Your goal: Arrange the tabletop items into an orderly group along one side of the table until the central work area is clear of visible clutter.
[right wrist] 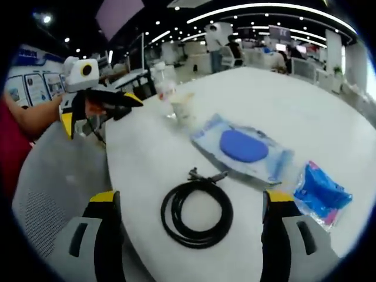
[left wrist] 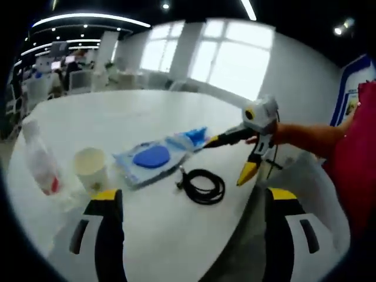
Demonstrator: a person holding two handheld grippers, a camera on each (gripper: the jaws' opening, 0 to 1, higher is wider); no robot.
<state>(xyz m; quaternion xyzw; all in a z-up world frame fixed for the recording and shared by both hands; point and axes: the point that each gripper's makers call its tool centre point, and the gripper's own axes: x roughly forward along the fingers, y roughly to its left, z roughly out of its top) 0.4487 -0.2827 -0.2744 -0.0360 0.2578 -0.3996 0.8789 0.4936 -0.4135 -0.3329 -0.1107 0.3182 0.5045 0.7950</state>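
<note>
Landmark: coiled black cable, lying flat on the round white table near its edge, plug ends pointing away from the edge.

Item 1. Flat clear plastic pack with a blue oval patch, just beyond the cable toward the table's middle. Lying flat, apart from the cable.

Item 2. Small crumpled blue plastic packet, to the far side of the flat pack from the cable; whether it touches the pack cannot be told.

Item 3. Cream paper cup, upright, on the other side of the pack from the packet, further from the cable than the pack.

Item 4. Clear plastic bottle with a red label, just beside the cup, further again from the cable. It looks tilted in the left gripper view, which may be lens distortion.

Right gripper: yellow-tipped black jaws spread wide, holding nothing; one tip reaches toward the blue packet, the other hangs near the cable. In the right gripper view its jaws stand either side of the cable.

Left gripper: jaws parted, nothing between them, hovering off the table edge near the cup and bottle.

Step, as judged: early; no item gathered yet, and the things lie strung across the near part of the table. The next move likely calls for the right gripper to close on the packet or the cable and carry it toward the cup and bottle.
</note>
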